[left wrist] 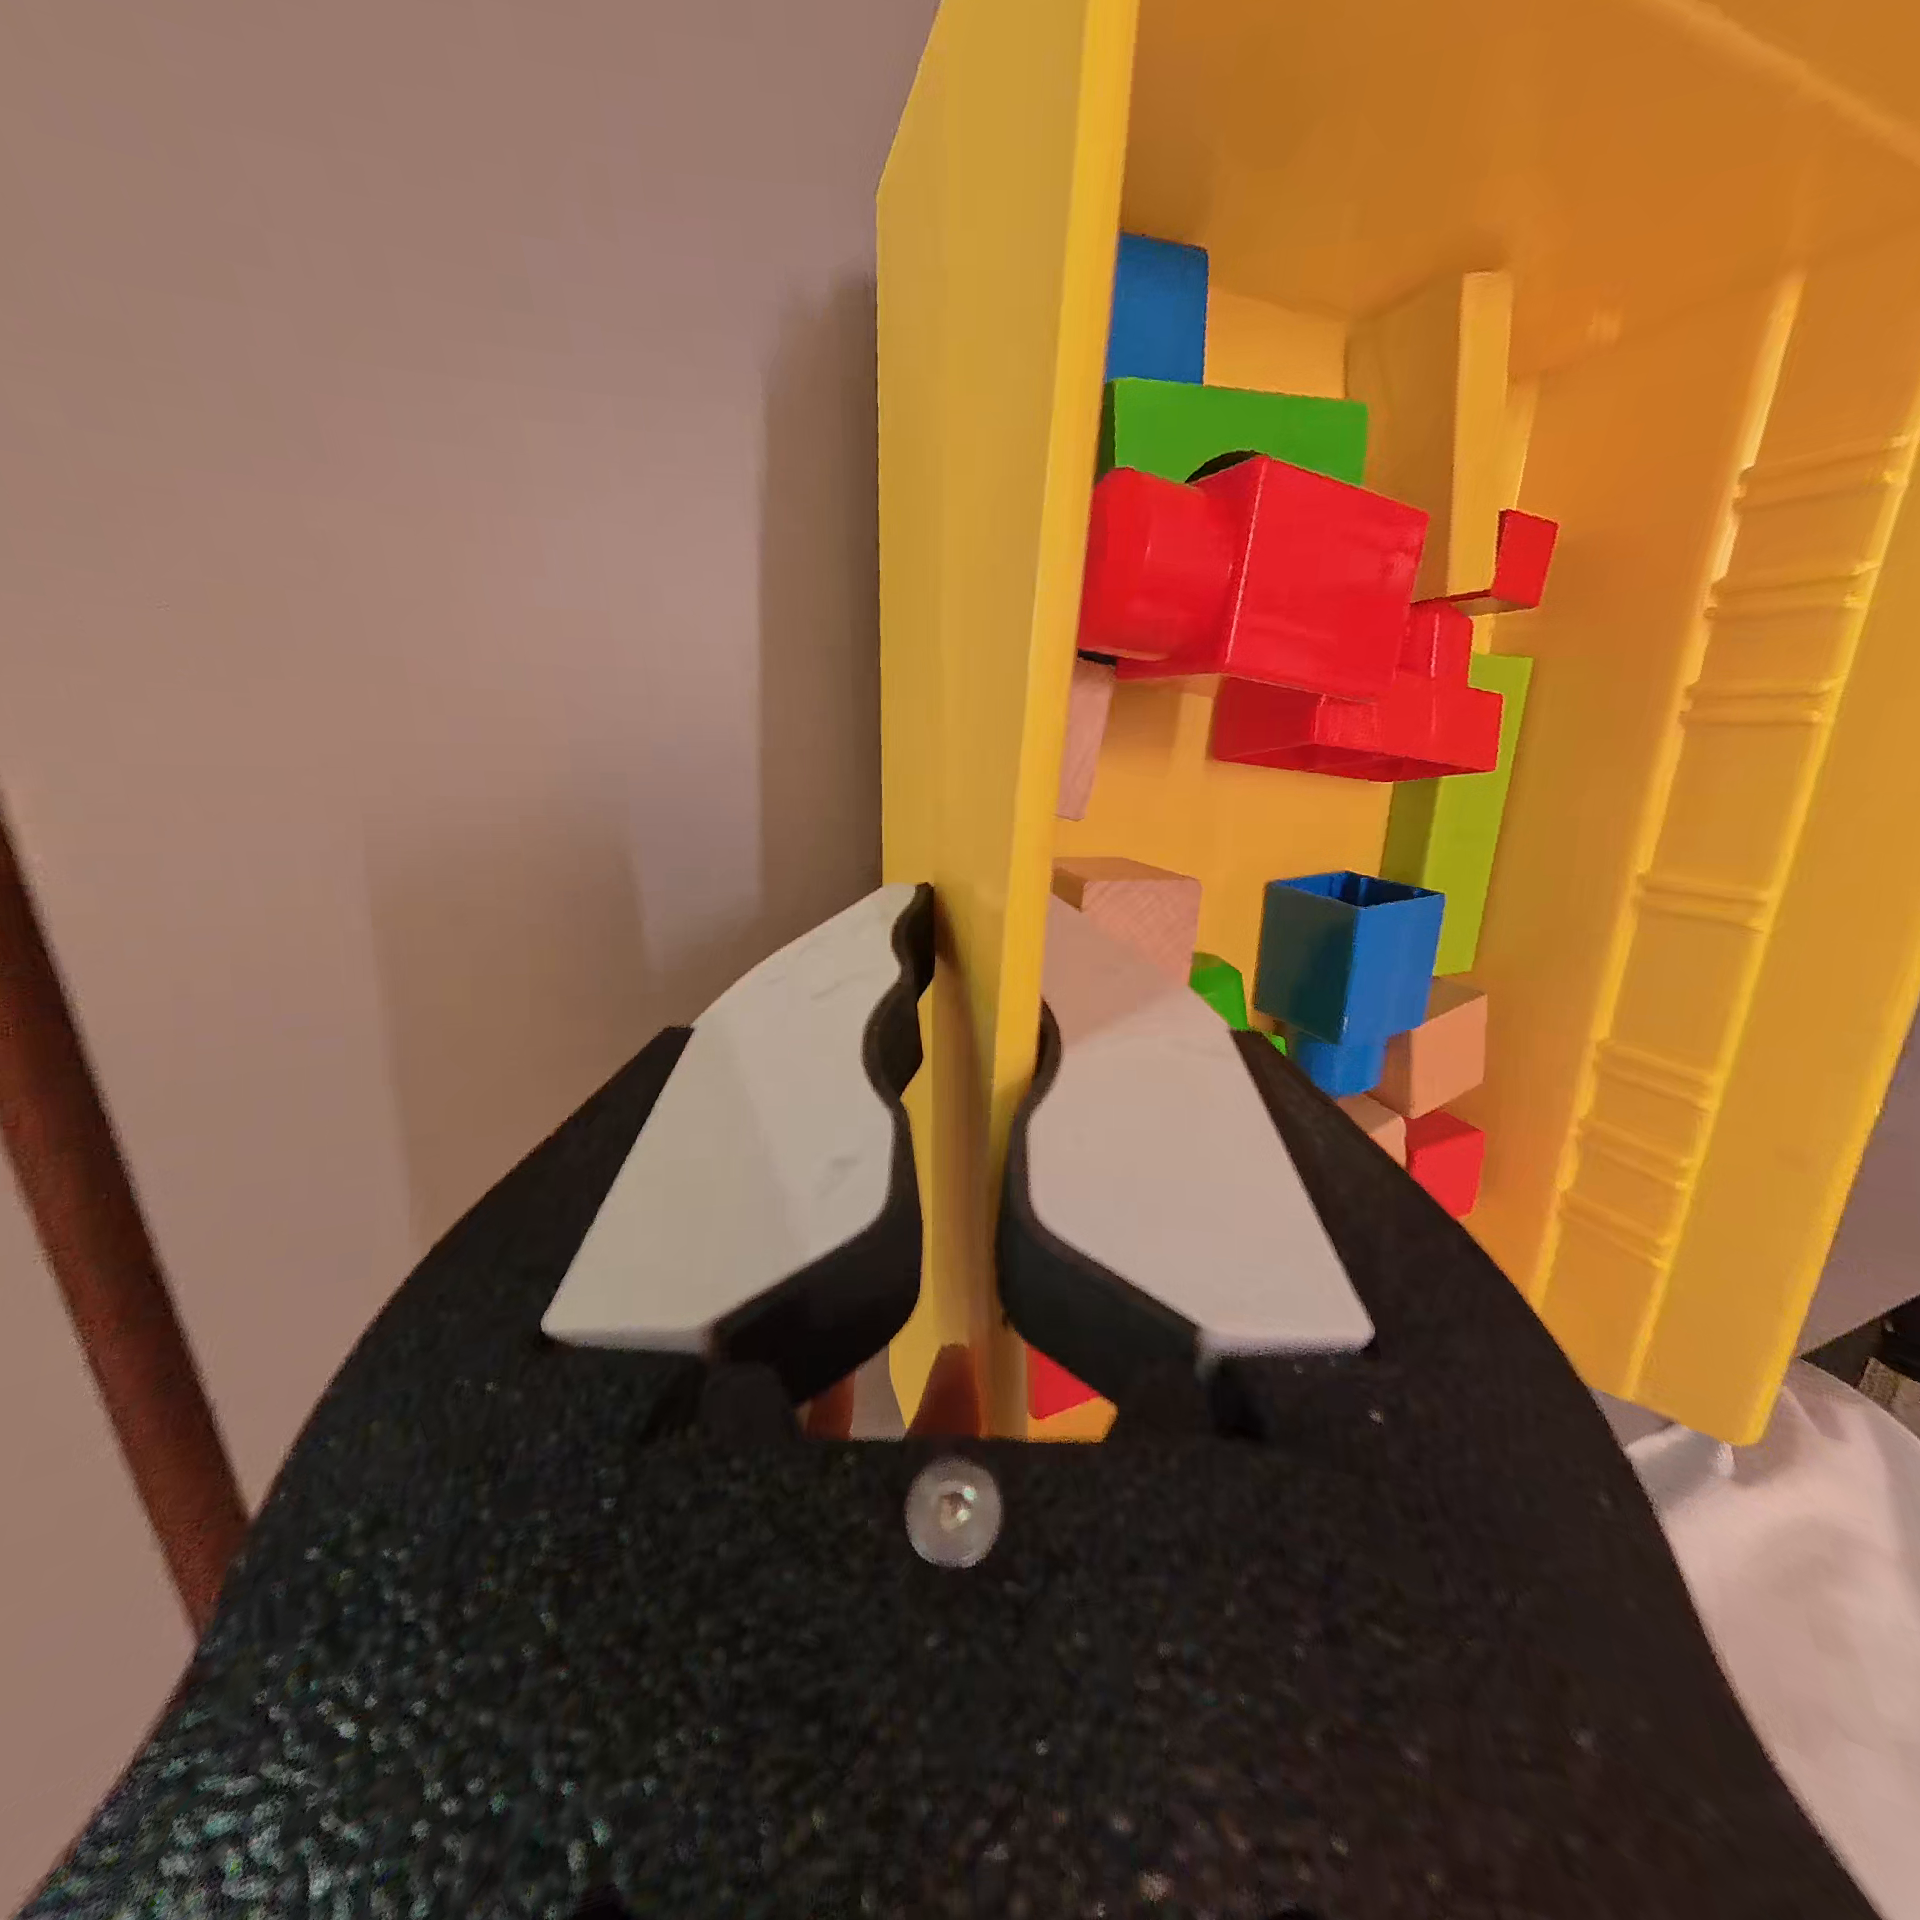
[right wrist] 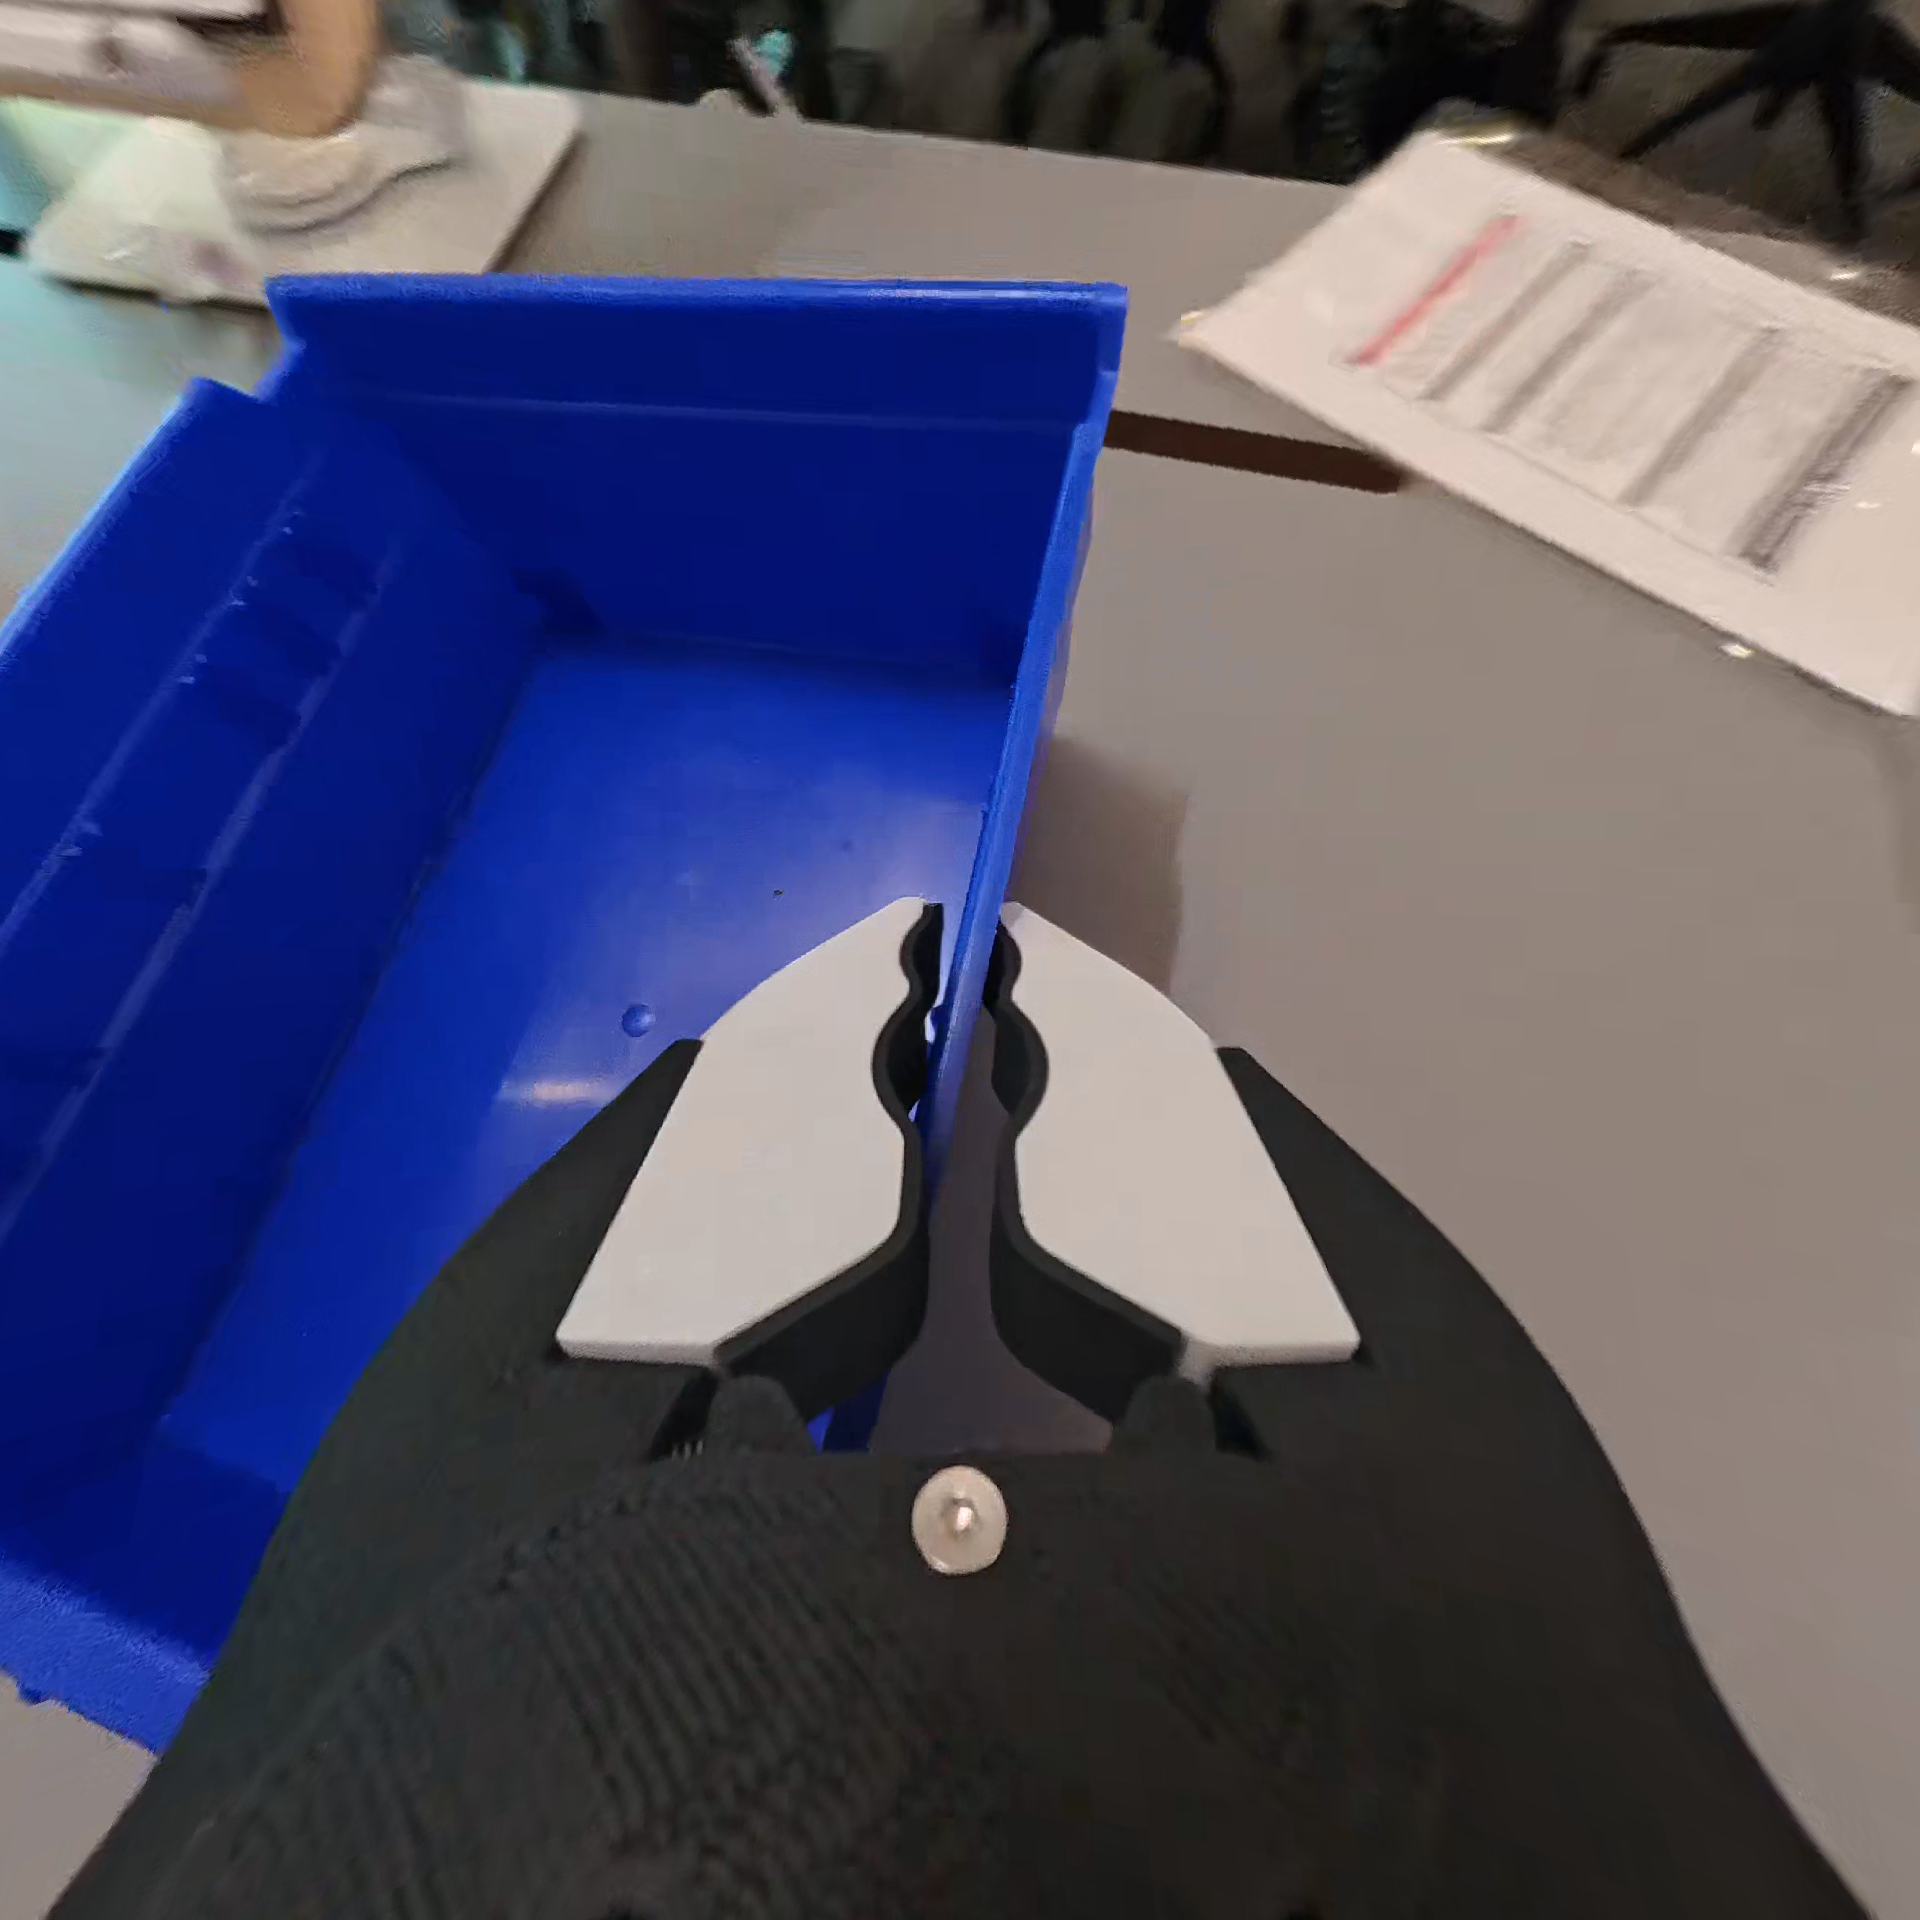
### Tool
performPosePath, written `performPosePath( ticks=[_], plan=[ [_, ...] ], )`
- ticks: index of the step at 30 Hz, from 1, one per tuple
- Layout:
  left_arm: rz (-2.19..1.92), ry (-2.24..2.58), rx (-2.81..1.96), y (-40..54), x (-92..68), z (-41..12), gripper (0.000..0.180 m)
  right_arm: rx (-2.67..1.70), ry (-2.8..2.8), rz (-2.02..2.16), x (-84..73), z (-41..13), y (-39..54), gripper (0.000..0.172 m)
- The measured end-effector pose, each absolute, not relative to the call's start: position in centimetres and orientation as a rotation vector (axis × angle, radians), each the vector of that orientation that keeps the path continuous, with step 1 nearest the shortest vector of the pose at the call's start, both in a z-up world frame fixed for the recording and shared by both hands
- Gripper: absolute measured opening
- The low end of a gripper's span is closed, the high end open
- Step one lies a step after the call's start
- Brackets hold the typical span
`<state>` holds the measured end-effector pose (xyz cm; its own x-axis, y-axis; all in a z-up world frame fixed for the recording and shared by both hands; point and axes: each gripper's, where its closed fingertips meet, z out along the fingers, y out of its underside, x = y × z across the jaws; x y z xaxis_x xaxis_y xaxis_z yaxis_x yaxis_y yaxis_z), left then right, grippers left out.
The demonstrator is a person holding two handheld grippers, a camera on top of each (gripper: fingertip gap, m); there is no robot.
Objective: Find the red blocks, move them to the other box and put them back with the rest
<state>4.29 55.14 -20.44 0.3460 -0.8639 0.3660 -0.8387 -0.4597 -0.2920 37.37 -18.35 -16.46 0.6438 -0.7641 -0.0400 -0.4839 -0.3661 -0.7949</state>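
In the left wrist view my left gripper [left wrist: 971, 935] is shut on the side wall of the yellow box [left wrist: 977, 520], one finger outside, one inside. The box holds red blocks [left wrist: 1299, 592], a small red cube [left wrist: 1525, 556], another red block [left wrist: 1444, 1162], blue blocks [left wrist: 1345, 956], green blocks [left wrist: 1236, 426] and wooden blocks [left wrist: 1132, 904]. In the right wrist view my right gripper [right wrist: 964, 935] is shut on the right side wall of the blue box [right wrist: 1023, 727], which stands on the grey table with nothing inside.
A white plastic bag with dark strips [right wrist: 1621, 405] lies on the grey table [right wrist: 1455, 935] at the right. A white object and a person's hand [right wrist: 312, 135] are at the far left. White cloth [left wrist: 1787, 1558] shows under the yellow box.
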Motion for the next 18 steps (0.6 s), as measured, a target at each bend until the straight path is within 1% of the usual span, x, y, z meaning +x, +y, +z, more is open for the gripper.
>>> performPosePath(
  ticks=[3, 7, 12, 18],
  plan=[
    [-0.756, 1.634, -2.536, 54.0, 6.4, -21.6, 0.011, -1.985, 1.048, -0.476, 40.7, -15.9, -23.2, 0.009],
    [-0.769, 1.649, -2.546, 53.3, 8.4, -22.0, 0.011, -1.976, 1.073, -0.475, 44.5, -16.2, -26.9, 0.008],
    [-0.752, 1.614, -2.566, 53.8, 9.9, -22.1, 0.011, -2.041, 1.109, -0.459, 48.8, -18.0, -29.7, 0.006],
    [-0.722, 1.58, -2.589, 54.6, 10.5, -22.1, 0.011, -2.081, 1.108, -0.511, 52.5, -17.9, -30.5, 0.004]
  ],
)
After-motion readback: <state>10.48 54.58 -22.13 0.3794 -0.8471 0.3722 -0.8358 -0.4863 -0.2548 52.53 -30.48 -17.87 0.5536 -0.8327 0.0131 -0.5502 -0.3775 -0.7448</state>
